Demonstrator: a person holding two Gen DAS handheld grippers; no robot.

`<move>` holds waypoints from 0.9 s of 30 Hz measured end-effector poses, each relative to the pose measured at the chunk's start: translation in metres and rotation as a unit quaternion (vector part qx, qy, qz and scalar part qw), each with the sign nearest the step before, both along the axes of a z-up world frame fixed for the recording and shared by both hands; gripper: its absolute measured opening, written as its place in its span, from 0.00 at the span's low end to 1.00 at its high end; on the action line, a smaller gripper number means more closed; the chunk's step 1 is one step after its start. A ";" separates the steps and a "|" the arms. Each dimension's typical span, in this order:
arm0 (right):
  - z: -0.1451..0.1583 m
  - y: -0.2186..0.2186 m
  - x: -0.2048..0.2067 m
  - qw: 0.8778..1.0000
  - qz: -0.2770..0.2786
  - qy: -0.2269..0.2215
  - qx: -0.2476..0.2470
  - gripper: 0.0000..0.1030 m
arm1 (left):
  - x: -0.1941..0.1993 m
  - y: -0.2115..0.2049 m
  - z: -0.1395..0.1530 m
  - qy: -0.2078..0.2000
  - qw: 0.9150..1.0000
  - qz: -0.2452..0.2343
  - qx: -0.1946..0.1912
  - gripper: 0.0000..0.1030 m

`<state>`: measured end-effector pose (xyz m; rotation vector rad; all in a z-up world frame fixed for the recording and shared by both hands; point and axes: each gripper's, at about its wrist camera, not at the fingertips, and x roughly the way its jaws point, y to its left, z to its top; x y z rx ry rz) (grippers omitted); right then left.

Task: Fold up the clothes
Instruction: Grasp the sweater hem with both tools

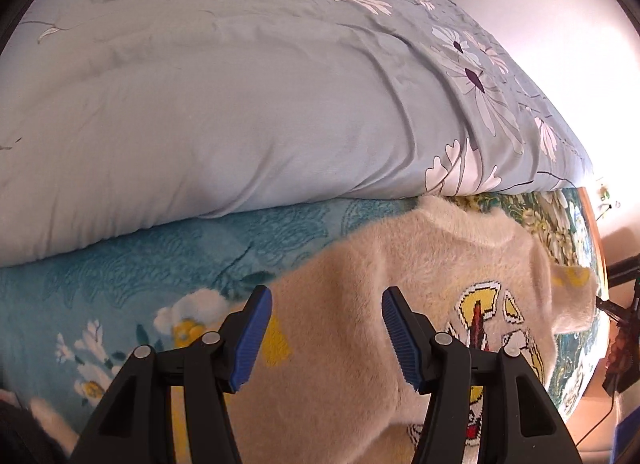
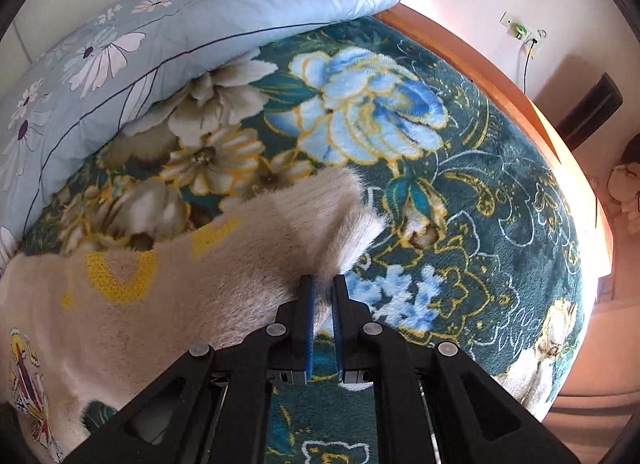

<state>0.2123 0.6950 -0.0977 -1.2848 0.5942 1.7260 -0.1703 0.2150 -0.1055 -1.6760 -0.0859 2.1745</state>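
1. Bed (image 2: 472, 192): covered by a teal plush blanket with large blue and cream flowers; a wooden frame edge runs along its far side. It carries every item below.
2. Quilt (image 1: 224, 96): pale blue with white daisy print, bunched in a thick roll across the back of the bed, its lower edge just behind the garment's collar.
3. Sweater (image 1: 360, 304): cream, long-pile knit with a yellow, red and black cartoon motif on the chest. It lies flat on the blanket, collar toward the quilt, with one sleeve (image 2: 320, 216) turned out toward the open side of the bed.
4. Left tool (image 1: 326, 338): blue-padded fingers well apart, holding nothing, poised low over the sweater's body near the chest motif.
5. Right tool (image 2: 323, 320): fingers drawn close together on the lower edge of the sleeve near its cuff, with a narrow gap showing between the pads; the fabric appears pinched, though how firmly cannot be told.
6. Risks, as judged:
   - The fluffy pile may give the right tool a shallow hold, so the sleeve could slip out when carried across.
   - With the left tool not pinning the body, pulling the sleeve may drag the whole sweater over the blanket and skew the fold.
   - The quilt so close to the collar could snag or crowd the garment.
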 end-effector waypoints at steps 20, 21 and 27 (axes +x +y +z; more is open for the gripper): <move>0.012 -0.087 -0.136 0.954 0.268 0.093 -0.091 0.54 | -0.046 0.050 -0.045 -0.073 0.985 -0.156 -0.003 0.62; 0.003 -0.095 -0.153 0.947 0.292 0.090 -0.103 0.54 | -0.048 0.053 -0.048 -0.079 0.983 -0.166 -0.006 0.63; -0.043 -0.108 -0.221 0.917 0.369 0.053 -0.145 0.55 | -0.053 0.051 -0.050 -0.100 0.976 -0.193 0.005 0.65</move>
